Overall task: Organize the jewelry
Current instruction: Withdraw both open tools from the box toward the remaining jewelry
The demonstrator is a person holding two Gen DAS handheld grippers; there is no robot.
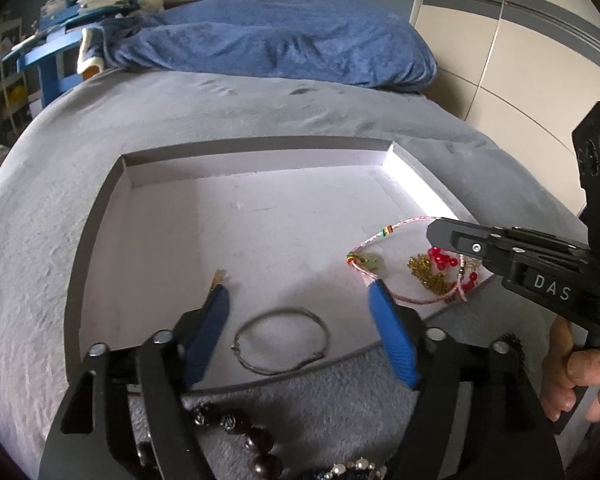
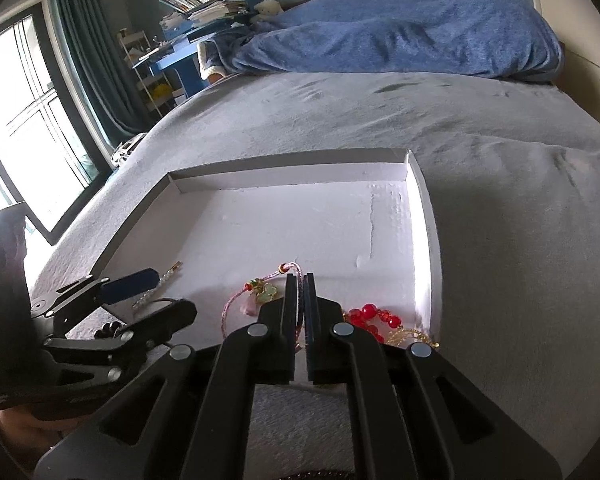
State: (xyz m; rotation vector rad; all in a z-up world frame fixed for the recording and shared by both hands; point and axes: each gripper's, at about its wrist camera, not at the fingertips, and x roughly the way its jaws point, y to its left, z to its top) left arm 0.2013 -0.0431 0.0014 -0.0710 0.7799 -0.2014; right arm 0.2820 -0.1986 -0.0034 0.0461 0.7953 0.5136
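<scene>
A shallow white tray (image 1: 256, 168) lies on the grey bed. In it are a thin silver bangle (image 1: 281, 340), a pearl hair clip (image 1: 219, 278), a pink cord bracelet with a green charm (image 1: 374, 266), a gold chain (image 1: 430, 276) and red beads (image 1: 442, 258). My left gripper (image 1: 296, 286) is open, its blue fingers either side of the bangle, just above it. My right gripper (image 2: 300, 280) is shut and empty, above the pink bracelet (image 2: 266, 292) and beside the red beads (image 2: 370, 316). Dark bead bracelets (image 1: 244, 436) lie on the bed in front of the tray.
A rumpled blue blanket (image 1: 276, 40) lies at the head of the bed. A blue desk with books (image 1: 60, 40) stands at the far left, a wardrobe (image 1: 520, 40) at the right. A window (image 2: 16, 120) is at the left in the right wrist view.
</scene>
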